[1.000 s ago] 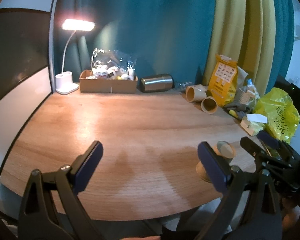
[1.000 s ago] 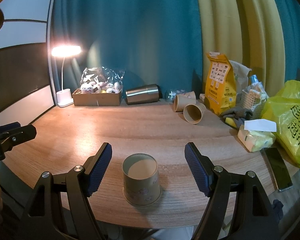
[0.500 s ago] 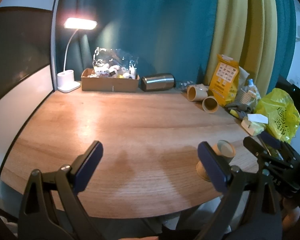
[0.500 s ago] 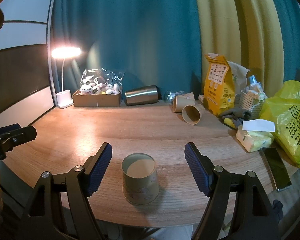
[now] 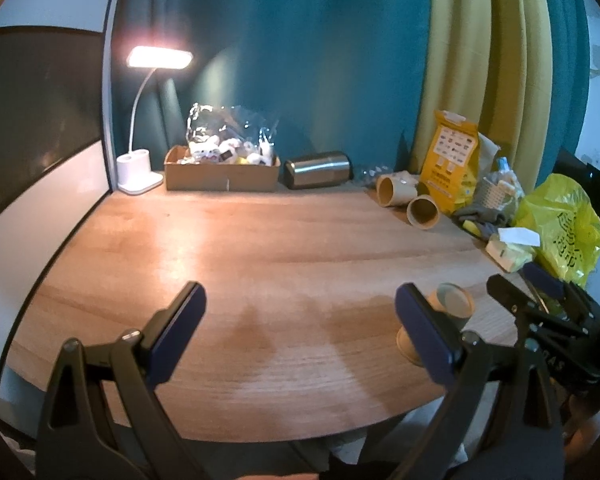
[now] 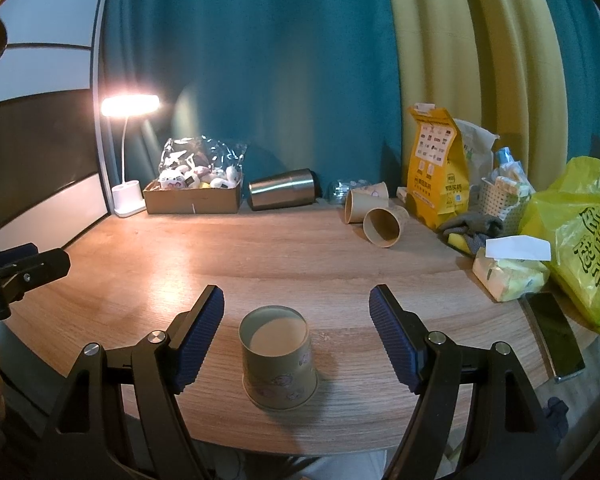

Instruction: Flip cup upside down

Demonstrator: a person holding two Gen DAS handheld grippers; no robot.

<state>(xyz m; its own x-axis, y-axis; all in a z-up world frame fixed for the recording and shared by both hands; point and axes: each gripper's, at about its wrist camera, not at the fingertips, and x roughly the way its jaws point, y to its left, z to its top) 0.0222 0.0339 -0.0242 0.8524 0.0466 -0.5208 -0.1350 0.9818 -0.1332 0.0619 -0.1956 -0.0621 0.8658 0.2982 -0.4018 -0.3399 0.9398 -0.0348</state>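
A tan paper cup [image 6: 278, 358] with a faint print stands upside down on the wooden table [image 6: 300, 252], wide rim down and flat base up, near the front edge. My right gripper [image 6: 296, 336] is open, its blue pads on either side of the cup without touching it. In the left wrist view the same cup [image 5: 452, 308] shows at the right, partly hidden behind my right pad. My left gripper [image 5: 300, 336] is open and empty over the bare table, to the left of the cup.
Two paper cups [image 6: 380, 220] lie on their sides at the back right. A steel tumbler [image 6: 284, 195], a cardboard box [image 6: 194, 198] and a lit desk lamp [image 6: 130, 160] line the back. A yellow bag [image 6: 584, 240], tissues [image 6: 508, 268] and a phone [image 6: 556, 332] crowd the right.
Both views have drifted slightly, as if the grippers pulled back a little. The cup has not moved and both grippers stay open.
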